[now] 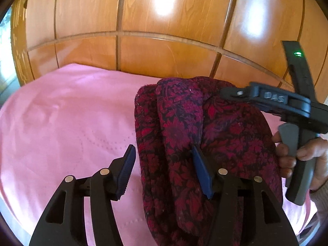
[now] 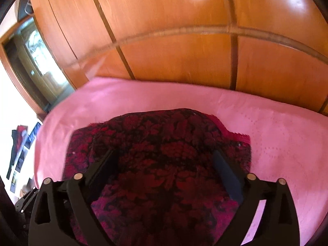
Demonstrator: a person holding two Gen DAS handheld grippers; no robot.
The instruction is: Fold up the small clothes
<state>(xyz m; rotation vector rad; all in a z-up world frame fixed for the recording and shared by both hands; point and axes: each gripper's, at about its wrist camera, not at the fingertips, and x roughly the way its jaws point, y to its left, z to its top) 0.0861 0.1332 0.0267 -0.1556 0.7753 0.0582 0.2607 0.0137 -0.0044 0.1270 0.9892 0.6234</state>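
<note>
A dark red and black floral garment (image 1: 184,135) lies bunched on a pink bedsheet (image 1: 67,119). My left gripper (image 1: 164,153) is open; the cloth runs between its fingers and drapes over the right finger (image 1: 202,170). My right gripper (image 1: 225,92) reaches in from the right at the garment's top right edge, held by a hand (image 1: 295,155); its tips are buried in the cloth. In the right wrist view the garment (image 2: 160,160) fills the space between the wide-apart fingers of the right gripper (image 2: 164,162), lying over and under them.
A glossy wooden wardrobe (image 1: 164,41) stands right behind the bed. A doorway (image 2: 37,65) and hanging dark clothes (image 2: 18,143) are at the left in the right wrist view. Bare pink sheet (image 2: 287,139) extends on both sides of the garment.
</note>
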